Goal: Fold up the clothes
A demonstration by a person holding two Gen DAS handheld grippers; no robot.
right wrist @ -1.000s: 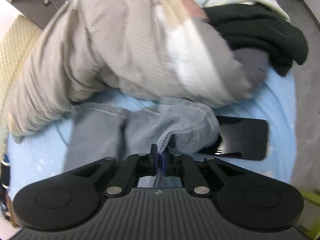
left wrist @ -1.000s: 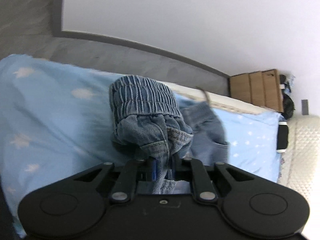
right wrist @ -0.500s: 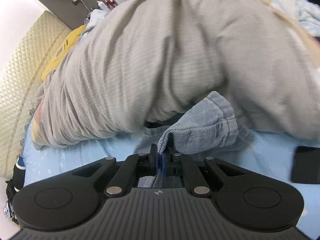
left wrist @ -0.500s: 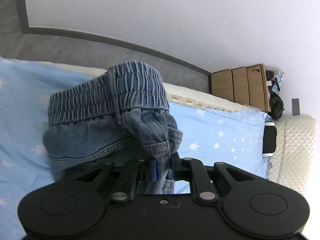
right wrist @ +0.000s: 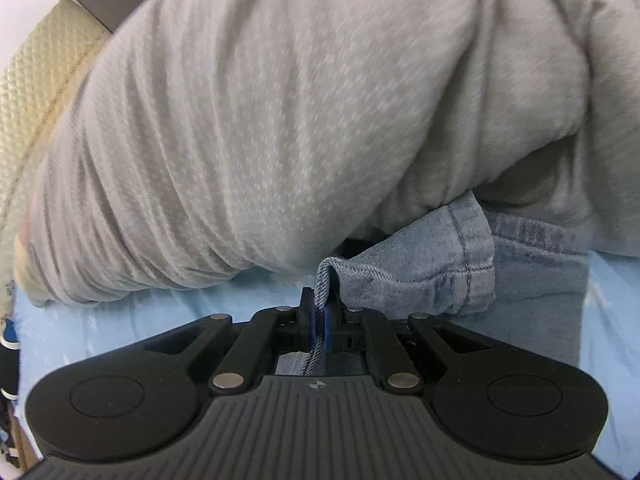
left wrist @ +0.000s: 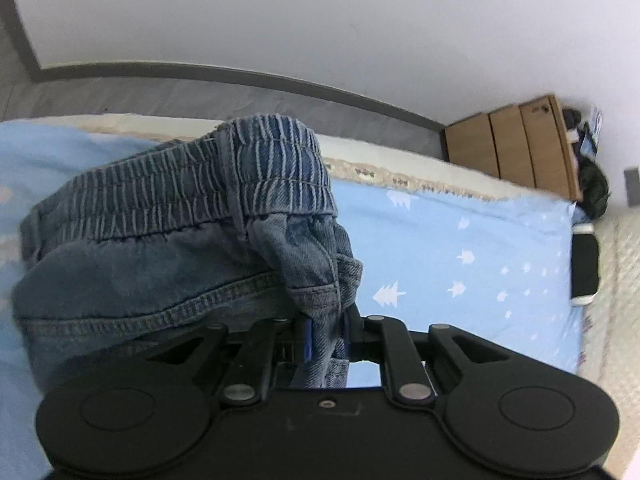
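A pair of blue denim jeans [left wrist: 168,248] with an elastic ribbed waistband hangs over the light blue bedsheet [left wrist: 460,264]. My left gripper [left wrist: 326,334] is shut on bunched denim just below the waistband. My right gripper [right wrist: 320,320] is shut on a hemmed edge of the same jeans [right wrist: 424,276], near a leg cuff. A grey sleeve [right wrist: 300,120] of the person fills most of the right wrist view and hides the rest of the garment.
A wooden cabinet [left wrist: 516,144] stands at the far end of the bed against the white wall. A black and white object [left wrist: 584,268] lies at the sheet's right edge. A beige quilted headboard [right wrist: 36,72] is at the left in the right wrist view.
The jeans have spread out: the waistband now stretches wide to the left of my left gripper. The right gripper moved closer under the grey sleeve, and the black phone left its view.
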